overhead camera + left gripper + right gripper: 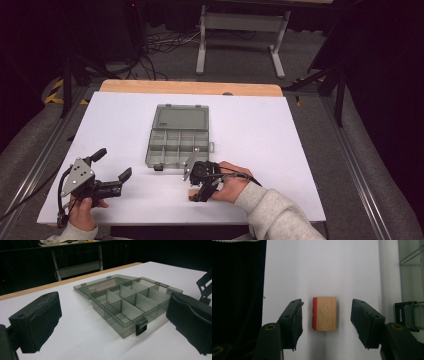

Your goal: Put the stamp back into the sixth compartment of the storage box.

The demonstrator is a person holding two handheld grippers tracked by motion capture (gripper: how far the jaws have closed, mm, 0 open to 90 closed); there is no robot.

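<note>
Dark room, cables and a metal frame leg on the floor behind; white counter (260, 130) with a wooden far edge. Grey translucent organizer box (177, 142) sits mid-counter, lid laid open flat on the far side, compartments empty as far as visible, black latch facing the person.

Right gripper (325, 322) points down at the counter just in front of the box's near edge, jaws apart, straddling a small wooden block (325, 313) with one red face. Nothing gripped yet.

Left gripper (112, 167) hovers at the left, aimed toward the box, jaws wide and empty.

Likely step: grasp the block. Best to lower straight, keep it centred, close evenly on the red face and the opposite side.

Block's long axis runs along the jaws' reach in the right gripper view; red face toward the left jaw.
</note>
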